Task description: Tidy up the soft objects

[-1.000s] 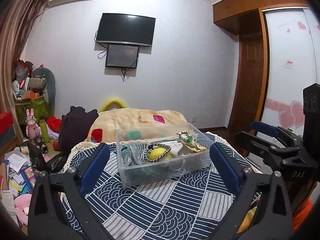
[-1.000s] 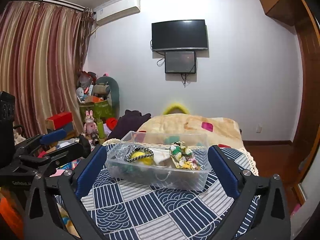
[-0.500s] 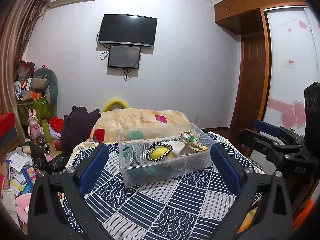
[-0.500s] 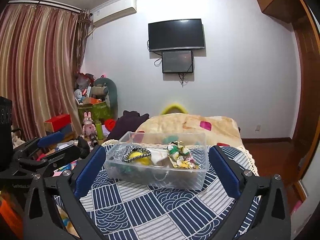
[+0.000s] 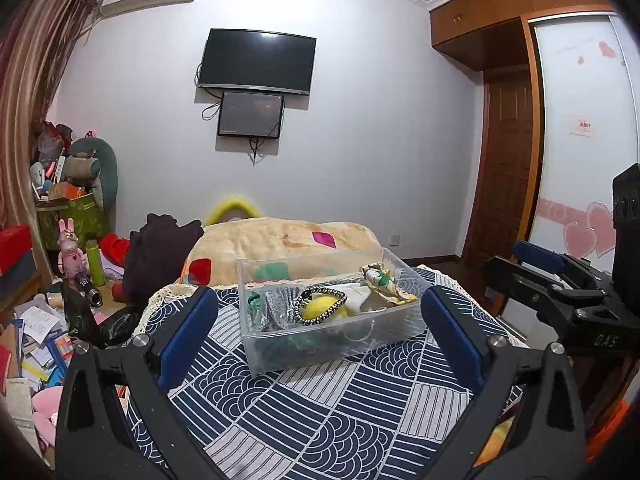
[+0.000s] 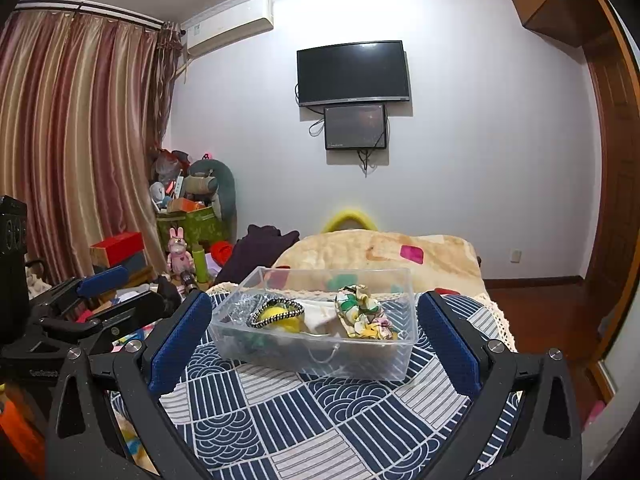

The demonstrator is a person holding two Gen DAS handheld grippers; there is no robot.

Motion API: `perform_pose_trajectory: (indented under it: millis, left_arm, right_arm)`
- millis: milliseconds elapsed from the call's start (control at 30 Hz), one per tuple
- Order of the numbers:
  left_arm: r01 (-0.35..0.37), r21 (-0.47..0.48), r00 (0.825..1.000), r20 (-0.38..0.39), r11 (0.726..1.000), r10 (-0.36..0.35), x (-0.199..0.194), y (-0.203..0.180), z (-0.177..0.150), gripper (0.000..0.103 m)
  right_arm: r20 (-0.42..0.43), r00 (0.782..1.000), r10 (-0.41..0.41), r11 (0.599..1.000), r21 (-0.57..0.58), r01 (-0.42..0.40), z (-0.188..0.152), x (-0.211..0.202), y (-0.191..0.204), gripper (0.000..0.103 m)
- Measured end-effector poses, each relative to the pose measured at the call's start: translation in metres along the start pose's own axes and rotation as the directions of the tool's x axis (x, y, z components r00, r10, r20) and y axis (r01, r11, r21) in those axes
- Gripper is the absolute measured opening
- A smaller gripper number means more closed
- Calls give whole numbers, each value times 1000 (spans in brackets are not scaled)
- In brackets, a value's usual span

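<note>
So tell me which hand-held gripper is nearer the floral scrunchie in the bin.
Right, by a little. The right hand-held gripper faces the floral scrunchie almost head-on; the left hand-held gripper sits further left, with the scrunchie at the bin's far right end.

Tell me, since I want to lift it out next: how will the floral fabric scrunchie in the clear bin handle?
The floral scrunchie looks crumpled and gathered, so it will probably squash and flop rather than hold shape. It seems light, being thin fabric. It lies atop other items in the clear bin, so a pinch may drag the neighbouring white cloth.
</note>
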State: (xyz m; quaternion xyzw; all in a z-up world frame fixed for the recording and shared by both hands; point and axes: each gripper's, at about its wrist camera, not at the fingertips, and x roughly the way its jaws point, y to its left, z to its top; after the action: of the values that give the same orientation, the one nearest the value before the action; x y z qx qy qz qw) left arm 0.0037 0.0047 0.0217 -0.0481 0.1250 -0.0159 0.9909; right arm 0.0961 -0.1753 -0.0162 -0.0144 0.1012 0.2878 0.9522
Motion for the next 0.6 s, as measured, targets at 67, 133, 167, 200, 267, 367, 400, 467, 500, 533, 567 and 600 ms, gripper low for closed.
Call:
perform_pose_trajectory:
  millis: [67,133,167,200,267,367,400,467,500,533,567,600]
  left_arm:
    - [1,5,1000,2,1000,-1,0,-1,0,103]
    - [-1,10,1000,6,1000,1,-1,-3,0,103]
    - [-2,11,1000,7,1000,2,-1,-3,1,103]
    - [-3,12,1000,8,1000,3,-1,-3,1,103]
    - [-2,11,1000,8,1000,2,0,-3,1,103]
    - [4,8,1000,2,1000,-4,2,-3,1,103]
    - [7,8,1000,2,1000,-7,2,-3,0,103]
    - [12,10,1000,0,1000,-12,3,-3,1,103]
    - [15,9,1000,-1,1000,-15,3,-3,1,103]
    - [19,6,1000,-3,1000,-19,3,-3,1,103]
    - [21,3,1000,-5,1000,-21,3,-3,1,103]
    - [24,0,1000,-6,1000,-24,3,-2,1,103]
  right_arm:
    - [4,1000,-1,1000,-1,1,0,-1,0,103]
    - [5,1000,-3,1000,-1,3,0,0,0,103]
    - [5,1000,-3,1000,-1,3,0,0,0,103]
    - [5,1000,-3,1000,0,3,0,0,0,103]
    - [5,1000,-2,1000,0,2,0,0,0,103]
    - [5,1000,-3,1000,-1,3,0,0,0,103]
    - [5,1000,-3,1000,-1,3,0,0,0,103]
    - [6,1000,-4,1000,-1,4,0,0,0,103]
    - [5,1000,-3,1000,0,3,0,0,0,103]
    - [5,1000,-3,1000,0,3,0,0,0,103]
    - [4,1000,-3,1000,0,3,0,0,0,103]
    - [4,1000,-3,1000,1,3,0,0,0,103]
